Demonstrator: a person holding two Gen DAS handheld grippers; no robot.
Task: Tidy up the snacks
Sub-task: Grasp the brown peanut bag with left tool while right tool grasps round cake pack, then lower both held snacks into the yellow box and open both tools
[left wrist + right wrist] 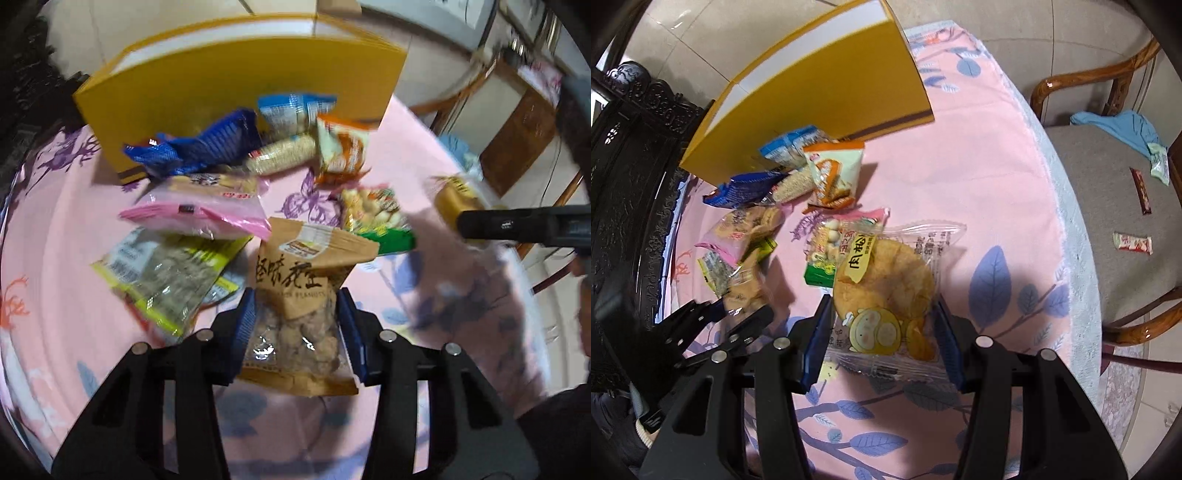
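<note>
Both grippers carry a snack while the rest of the pile lies loose on the bench (990, 192), which is covered by a pink leaf-print cloth. The left gripper (295, 328) has its jaws clamped on a brown kraft peanut bag (299, 295), lifted just near of the pile; large brush-style Chinese characters run across its front, and a line beneath ends in "PEANUTS", the rest being too blurred to read. The right gripper (882, 332) has its jaws clamped on a clear-wrapped round cake (886, 284), whose yellow tag reads "肉松" above a cartoon pig face.

Judged from this layout, sorting is at an early stage. The yellow box (240, 85) stands open at the far edge of the bench, and whether it holds anything cannot be told from these views. Left on the cloth are a blue striped packet (199, 144), a light-blue packet (291, 110), a tube of rice crackers (284, 157), an orange-and-white packet (343, 147), a pink packet (199, 206), a yellow-green seed packet (166, 273) and a green-edged nut packet (376, 214); their print is illegible. To the right, three small wrapped sweets lie on a chair (1108, 206).
</note>
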